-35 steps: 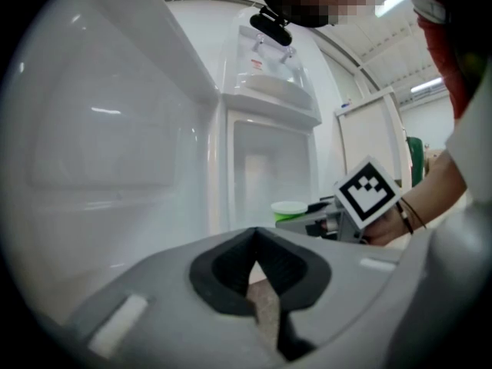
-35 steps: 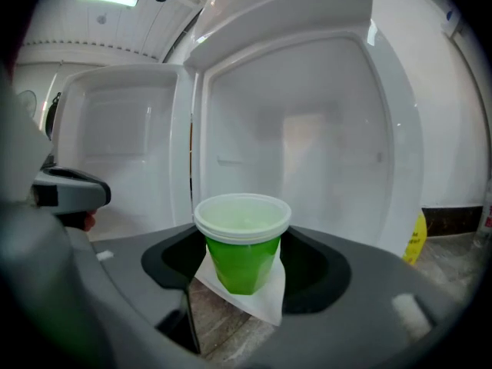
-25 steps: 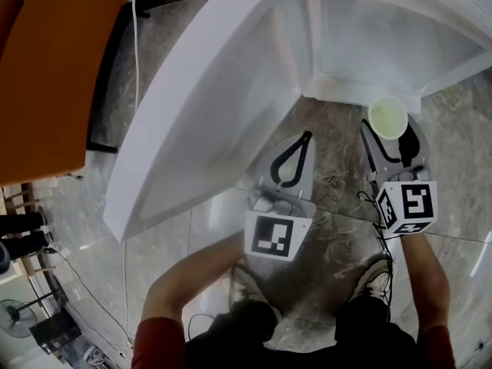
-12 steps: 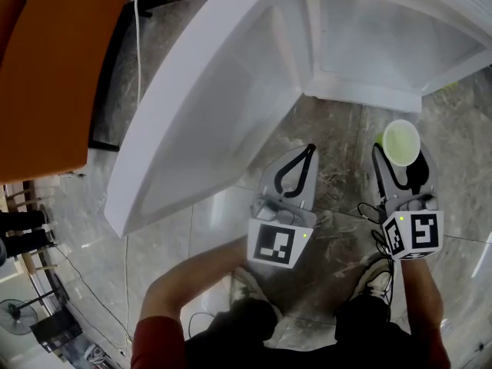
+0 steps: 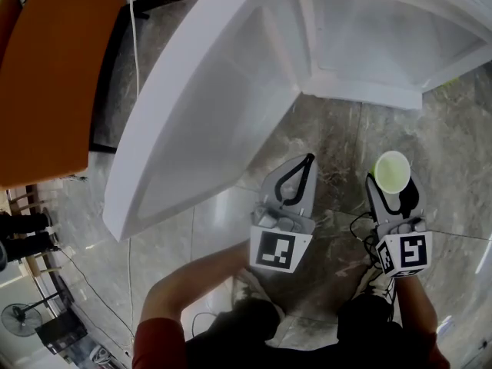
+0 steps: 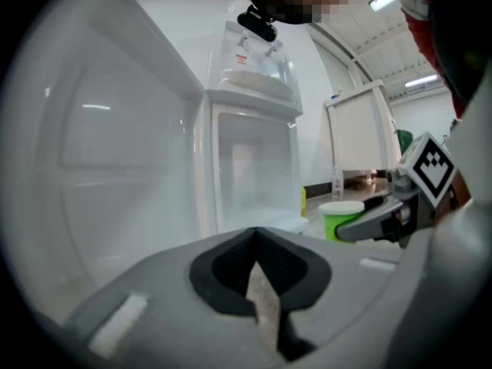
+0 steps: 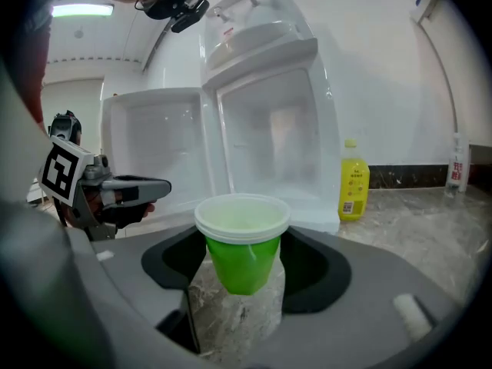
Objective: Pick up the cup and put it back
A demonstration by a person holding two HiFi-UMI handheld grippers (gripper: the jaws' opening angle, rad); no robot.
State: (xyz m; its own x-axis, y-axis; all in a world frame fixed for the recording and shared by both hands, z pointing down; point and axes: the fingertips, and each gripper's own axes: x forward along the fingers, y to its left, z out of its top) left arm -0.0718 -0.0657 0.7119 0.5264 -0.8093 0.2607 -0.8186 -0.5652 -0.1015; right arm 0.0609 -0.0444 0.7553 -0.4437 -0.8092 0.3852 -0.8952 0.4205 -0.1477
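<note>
Now | we grip the green cup (image 5: 390,171) upright in the right gripper (image 5: 392,184), clear of the floor (image 5: 327,129), just in front of the open fridge (image 5: 361,60) | left gripper (image 5: 306,161) clenched on nothing (tips meeting), near the fridge's door (image 5: 192,114) | cup looks empty to us, perhaps; its pale inside is hard to read

**Fridge, bottle and table around me**

An open white fridge (image 5: 369,44) is standing just ahead of my fingers (image 7: 384,298), its door (image 5: 192,121) hanging open to their left. A yellow bottle (image 7: 354,180) is sitting on the marble floor (image 5: 323,129) ahead to their right. An orange table (image 5: 46,75) is lying well off left.
</note>
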